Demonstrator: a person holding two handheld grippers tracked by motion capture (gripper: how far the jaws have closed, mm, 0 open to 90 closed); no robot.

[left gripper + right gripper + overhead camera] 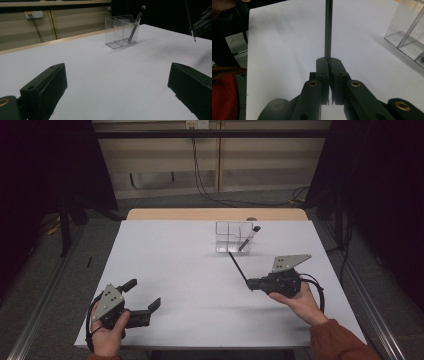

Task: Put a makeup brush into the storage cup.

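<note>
R gripper (pixel 250 283) level, jaws clamped on thin black stick (pixel 238 266), L gripper (pixel 141 297) low, jaws apart

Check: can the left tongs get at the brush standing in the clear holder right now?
Probably yes. The left tongs are open and empty, bare table lies between them and the holder, and the brush sticks out above the rim.
</note>
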